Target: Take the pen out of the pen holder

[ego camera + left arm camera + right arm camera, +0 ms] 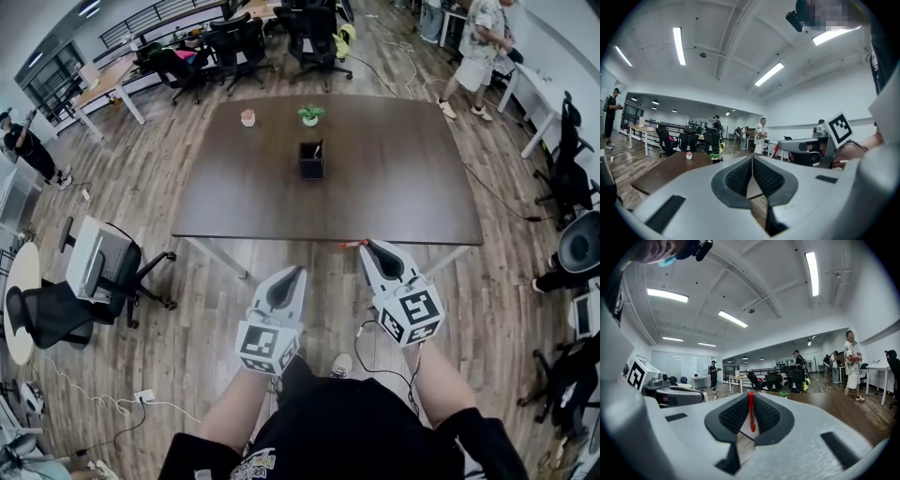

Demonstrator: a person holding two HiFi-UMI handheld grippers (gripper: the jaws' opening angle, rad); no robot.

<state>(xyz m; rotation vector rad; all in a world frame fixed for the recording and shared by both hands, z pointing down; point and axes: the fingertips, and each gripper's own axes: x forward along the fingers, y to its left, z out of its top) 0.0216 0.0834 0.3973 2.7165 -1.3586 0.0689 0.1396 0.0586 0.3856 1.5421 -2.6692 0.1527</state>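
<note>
The slim red pen [751, 416] is clamped between the dark ribbed pads of the right gripper [751, 397], whose jaws are closed onto it. In the right gripper view it stands upright across the pads near their tips. In the head view the pen [353, 244] pokes out sideways from the tip of the right gripper [367, 247], just at the near edge of the dark brown rectangular table [403, 197] and well apart from the black square pen holder [311, 161]. The holder sits upright near the middle of the tabletop with a pale slim item in it that is too small to name. The left gripper [298, 273] is held beside the right one, short of the table's edge, and the left gripper view shows its jaws [752, 161] pressed together with nothing between them. Beyond the holder, toward the far edge of the table, stand a small green potted plant [310, 114] and, to its left, a little pink pot [247, 117]. Black office chairs [314, 33] are grouped past the table on the wood-plank floor [150, 178], and a person in a patterned shirt [478, 47] stands at the far right.
</note>
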